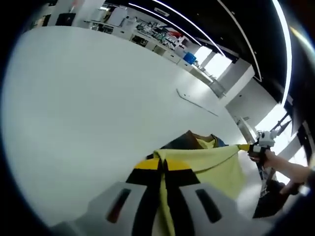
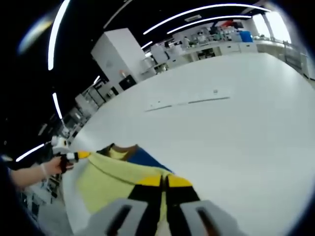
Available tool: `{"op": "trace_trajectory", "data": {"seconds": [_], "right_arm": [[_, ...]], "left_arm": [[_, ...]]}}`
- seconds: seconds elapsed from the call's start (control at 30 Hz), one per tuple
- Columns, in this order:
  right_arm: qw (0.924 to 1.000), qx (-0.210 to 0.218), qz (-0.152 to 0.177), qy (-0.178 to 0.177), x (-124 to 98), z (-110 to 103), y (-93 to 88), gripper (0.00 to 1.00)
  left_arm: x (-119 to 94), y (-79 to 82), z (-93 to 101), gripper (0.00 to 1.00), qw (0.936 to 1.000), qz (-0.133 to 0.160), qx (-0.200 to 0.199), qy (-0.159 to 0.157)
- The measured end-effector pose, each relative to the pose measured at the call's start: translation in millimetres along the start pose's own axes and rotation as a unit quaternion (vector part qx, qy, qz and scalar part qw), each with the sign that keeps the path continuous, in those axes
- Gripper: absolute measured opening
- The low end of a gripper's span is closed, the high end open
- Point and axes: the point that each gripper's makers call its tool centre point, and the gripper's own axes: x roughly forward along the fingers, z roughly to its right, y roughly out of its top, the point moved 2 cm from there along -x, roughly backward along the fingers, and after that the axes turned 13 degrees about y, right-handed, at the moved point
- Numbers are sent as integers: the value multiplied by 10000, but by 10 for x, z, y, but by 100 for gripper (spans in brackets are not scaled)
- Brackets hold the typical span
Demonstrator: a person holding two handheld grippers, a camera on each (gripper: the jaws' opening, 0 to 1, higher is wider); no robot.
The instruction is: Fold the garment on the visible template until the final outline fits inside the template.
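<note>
Both grippers hold the same yellow garment (image 1: 216,164) by one edge, stretched between them above a wide white counter (image 1: 88,98). In the left gripper view the left gripper (image 1: 165,169) has its yellow-tipped fingers (image 1: 146,164) clenched on the cloth, which runs off to the right to where the right gripper (image 1: 253,146) pinches the far corner, a person's hand (image 1: 270,158) behind it. The right gripper view mirrors this: the right gripper's own fingers (image 2: 150,181) are pressed together on the fabric, and the left gripper (image 2: 74,156) shows at the left, gripping the other end. The garment has a blue panel (image 2: 145,158) and a brown collar (image 2: 123,147), and its lower part seems to rest on the counter, though the fisheye bend makes that hard to judge. A thin line (image 2: 189,103) lies well apart on the counter and may be the template's edge. The chief risk is a slip: the hold is on a narrow hem, so pulling the grippers further apart could tug it free from one side and drop the cloth in a heap. Laying it down crooked, or away from the line, would leave the outline spilling over the template, and a fast swing could fold the loose part under itself.
</note>
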Motion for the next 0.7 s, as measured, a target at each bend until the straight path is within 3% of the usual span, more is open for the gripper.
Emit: {"op": "trace_trajectory", "data": {"seconds": [0.27,0.37,0.47,0.6,0.7], "right_arm": [[9998,-29,-181,-79,-11,47,-55,0],[9993,-241,-293,68,-3,24,-79,0],[9982,-487,-302,185,-51,-13,-82,0],[9968,-675,-290,306,-96,-40,-73,15],[9934,-1043,-376,306,-154,-71,-96,25]], "left_arm": [[86,16,50,0,9996,-61,247,150],[76,36,65,0,9981,190,546,216],[50,41,61,1,9969,262,733,109],[28,88,-3,17,9962,371,786,63],[-21,94,-18,21,9947,422,934,12]]}}
